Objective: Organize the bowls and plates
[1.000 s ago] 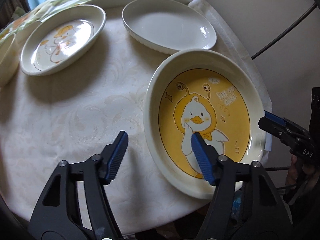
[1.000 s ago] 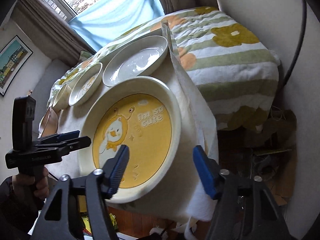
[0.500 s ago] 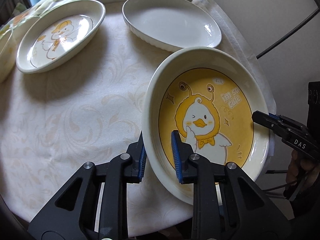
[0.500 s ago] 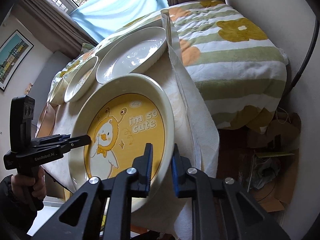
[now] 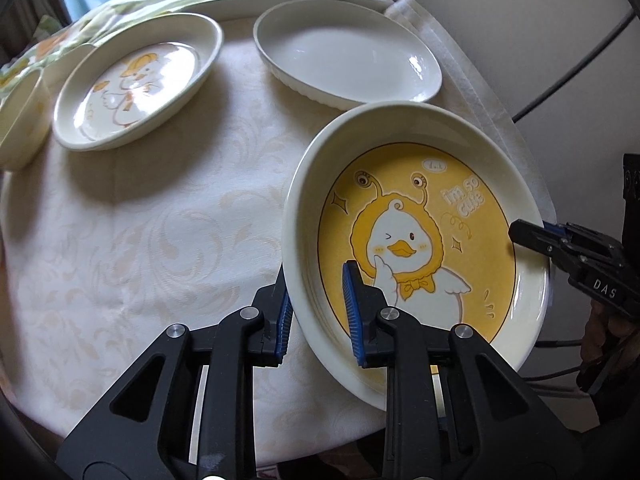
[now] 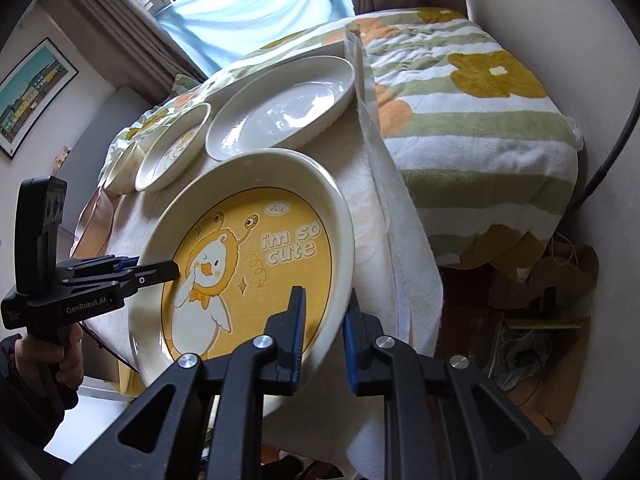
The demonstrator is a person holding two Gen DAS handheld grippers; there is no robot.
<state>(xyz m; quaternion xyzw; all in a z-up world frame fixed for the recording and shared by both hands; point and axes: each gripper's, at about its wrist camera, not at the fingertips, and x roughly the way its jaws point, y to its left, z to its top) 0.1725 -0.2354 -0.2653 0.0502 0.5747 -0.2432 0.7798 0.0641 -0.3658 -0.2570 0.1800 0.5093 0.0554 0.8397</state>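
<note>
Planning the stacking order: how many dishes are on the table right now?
4. The yellow duck plate sits nearest, with both grippers clamped on its rim; the plain white dish is behind it; the pale duck dish is far left; a small bowl is cut off at the left edge, so more may be hidden there.

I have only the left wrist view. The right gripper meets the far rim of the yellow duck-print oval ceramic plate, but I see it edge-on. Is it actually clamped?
Observer: Yes. In the right wrist view the right gripper is shut on the rim of the yellow duck-print oval ceramic plate, with one blue pad inside and one outside.
Operator: What lies beyond that side of the table?
Observer: A green-striped blanket with orange and mustard flowers.
Operator: How does the left gripper look from there?
Observer: The left gripper holds the opposite rim, with a hand wrapped round its handle.
</note>
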